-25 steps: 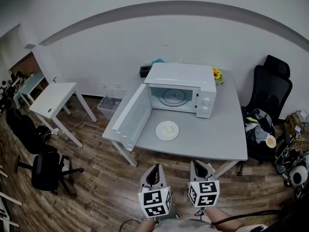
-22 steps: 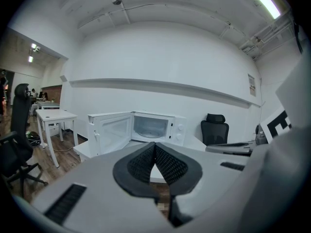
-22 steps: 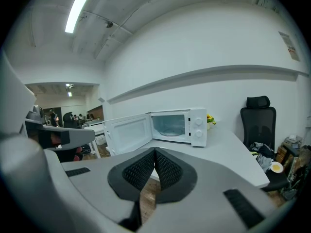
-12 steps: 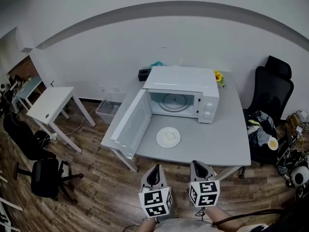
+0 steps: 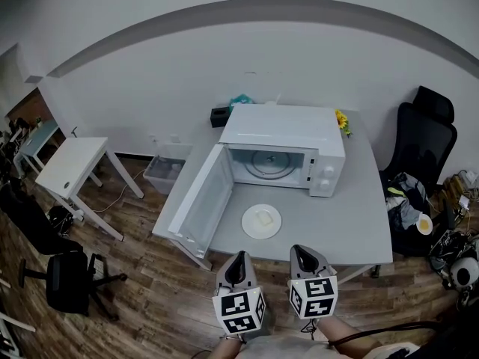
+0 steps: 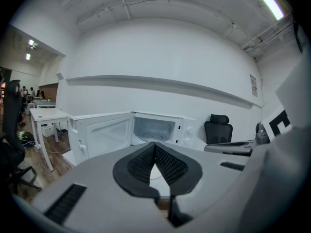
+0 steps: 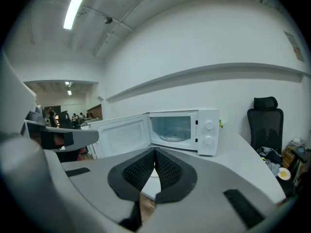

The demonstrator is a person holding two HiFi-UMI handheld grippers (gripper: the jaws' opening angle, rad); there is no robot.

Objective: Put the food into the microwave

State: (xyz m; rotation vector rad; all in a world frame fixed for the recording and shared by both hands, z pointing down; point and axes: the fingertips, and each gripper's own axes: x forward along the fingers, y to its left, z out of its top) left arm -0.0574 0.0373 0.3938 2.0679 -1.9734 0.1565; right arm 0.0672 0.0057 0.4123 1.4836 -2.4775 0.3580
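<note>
Two grippers hang side by side, just short of the grey table (image 5: 337,230). The left gripper (image 5: 238,259) has its jaws pressed together with nothing in them. The right gripper (image 5: 301,251) is closed and empty too. On the table, the microwave door (image 5: 196,200) hangs wide open to the left. The white plate (image 5: 253,230) with the pale food (image 5: 262,218) sits in front of the microwave (image 5: 284,137), not inside it. A yellow flower (image 5: 342,120) is just right of the microwave.
</note>
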